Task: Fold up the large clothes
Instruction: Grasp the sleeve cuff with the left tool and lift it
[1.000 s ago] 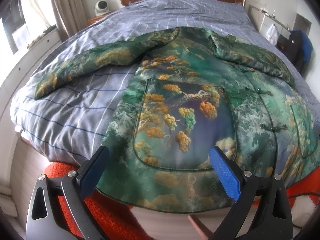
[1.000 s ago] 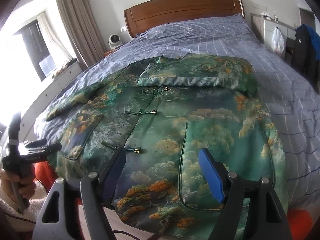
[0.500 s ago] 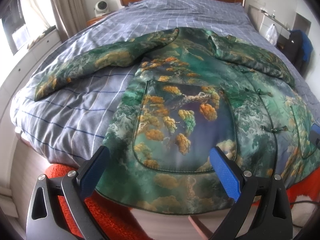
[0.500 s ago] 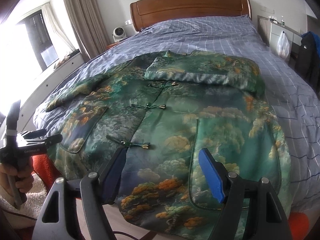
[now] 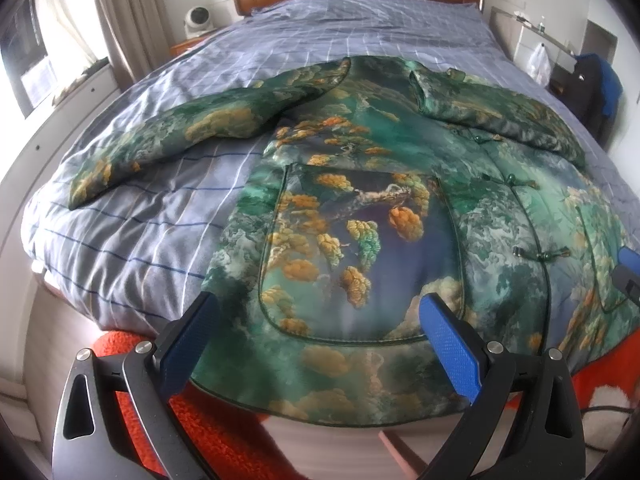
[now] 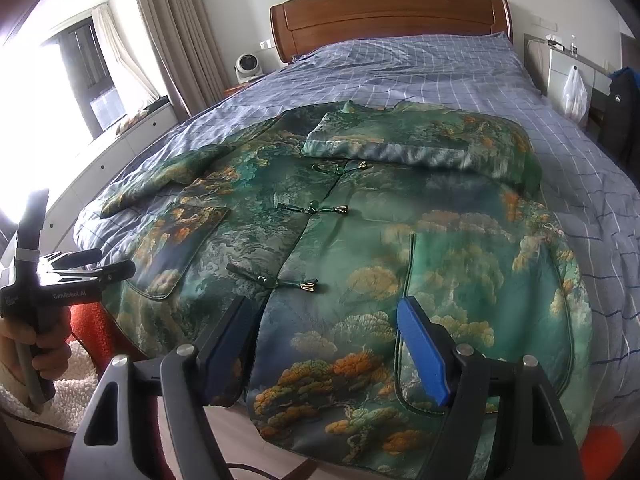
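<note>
Green brocade jacket (image 5: pixel 360 208) lies buttoned flat on the bed (image 5: pixel 360 28), one sleeve already folded in, looking padded, soft and a bit slippery, best pinched at hem or sleeve edge, both grippers (image 5: pixel 320 340) (image 6: pixel 324 348) hovering with fingers open.

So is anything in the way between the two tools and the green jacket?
Nothing visible. The left tool and right tool both hang open just above the jacket hem at the bed's near edge, with only air between.
</note>
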